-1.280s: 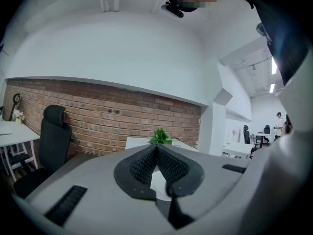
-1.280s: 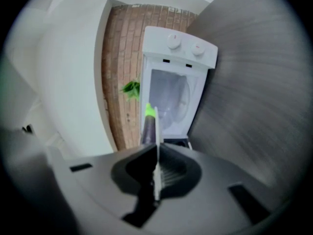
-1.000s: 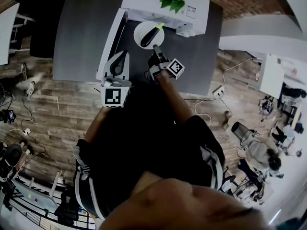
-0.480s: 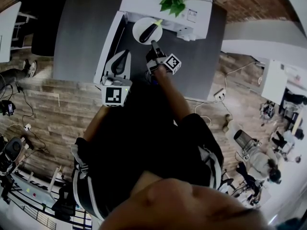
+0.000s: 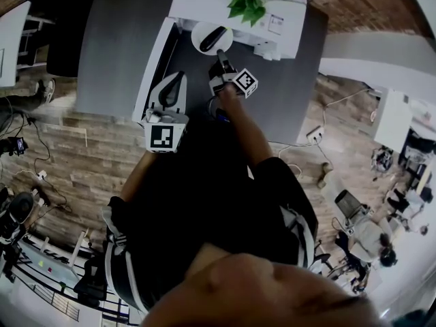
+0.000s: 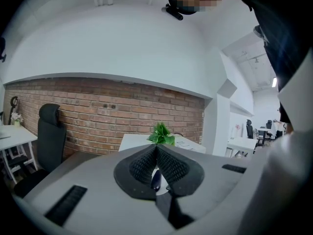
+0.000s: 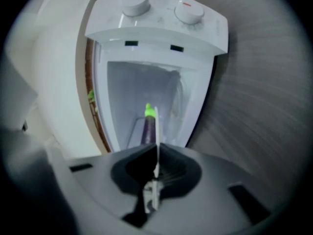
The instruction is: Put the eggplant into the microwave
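Where both arms reach: forward over the dark grey table [image 5: 122, 39], the right arm stretched farther, the left bent nearer, beside the open door [image 5: 153, 67].
White microwave [image 5: 197, 2] [image 7: 156, 28]: door swung out to the left, round white plate [image 5: 201, 43] [image 7: 156, 126] partly inside the cavity.
Right gripper [image 5: 219, 52] [image 7: 157, 146]: pads pinching the plate's near rim.
Left gripper [image 5: 179, 75] [image 6: 157, 147]: pads pressed together on nothing.
Plate's load: dark purple eggplant [image 5: 212, 37] [image 7: 147, 129], lying lengthwise, green stem at the far end.
Hard to see: the plate's far edge, under the microwave roof in the head view; the right gripper view is blurred.
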